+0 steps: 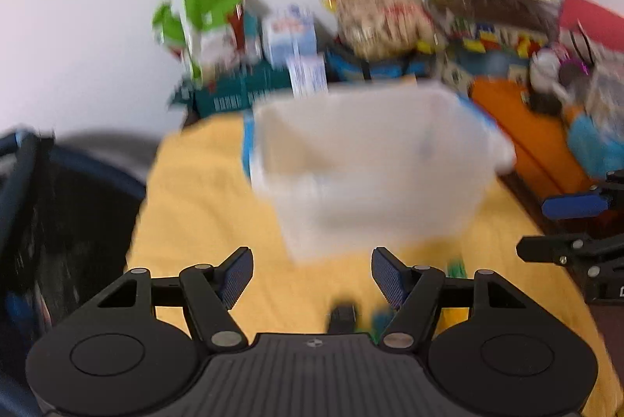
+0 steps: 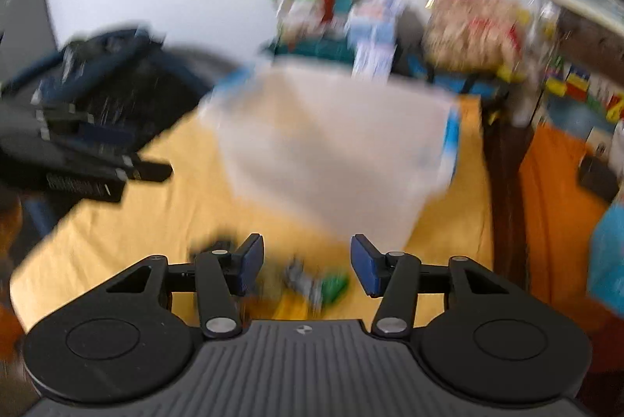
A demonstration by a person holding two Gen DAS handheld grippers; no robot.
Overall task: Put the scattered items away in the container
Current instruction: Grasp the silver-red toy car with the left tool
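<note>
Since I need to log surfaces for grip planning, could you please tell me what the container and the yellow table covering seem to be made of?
The container: probably translucent, milky plastic, since the yellow shows faintly through its walls. The yellow covering: likely matte cloth, with soft folds and a draped edge. Motion blur leaves both uncertain.

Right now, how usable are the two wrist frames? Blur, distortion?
Left wrist: heavy motion blur on the clear container and the packets behind; only the left tool is sharp, and fisheye bends the edges. Right wrist: same smear across the container and the small items on the yellow cloth; the right tool is crisp. Lighting even, no glare.
</note>
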